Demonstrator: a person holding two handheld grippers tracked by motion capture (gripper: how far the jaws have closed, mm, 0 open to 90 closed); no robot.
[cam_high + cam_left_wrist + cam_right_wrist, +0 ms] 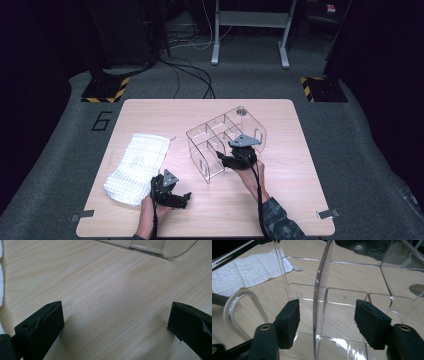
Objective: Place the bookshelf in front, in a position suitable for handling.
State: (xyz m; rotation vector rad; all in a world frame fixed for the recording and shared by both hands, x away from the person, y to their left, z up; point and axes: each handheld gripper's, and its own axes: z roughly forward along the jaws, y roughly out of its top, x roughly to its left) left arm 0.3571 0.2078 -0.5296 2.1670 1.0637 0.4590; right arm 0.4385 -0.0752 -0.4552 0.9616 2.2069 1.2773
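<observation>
Right gripper view: the right hand-held gripper (325,323) stands spread astride a wall of the clear organizer (322,290), pads not pressing. If it closes off-centre, the light organizer could slide or tip across the counter (150,220) toward the white cloth (136,165). The left hand-held gripper (115,325) is spread, idle near that organizer.

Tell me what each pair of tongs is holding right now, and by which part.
Nothing is held. The right tongs straddle a wall of the clear acrylic organizer, pads apart from it. The left tongs stand open over bare table.

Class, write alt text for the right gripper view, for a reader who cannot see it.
The right claw straddles an upright wall of a clear acrylic organiser, its two black jaws open on either side without touching it. Behind, on the wooden table, lies a white waffle-weave cloth.
</observation>
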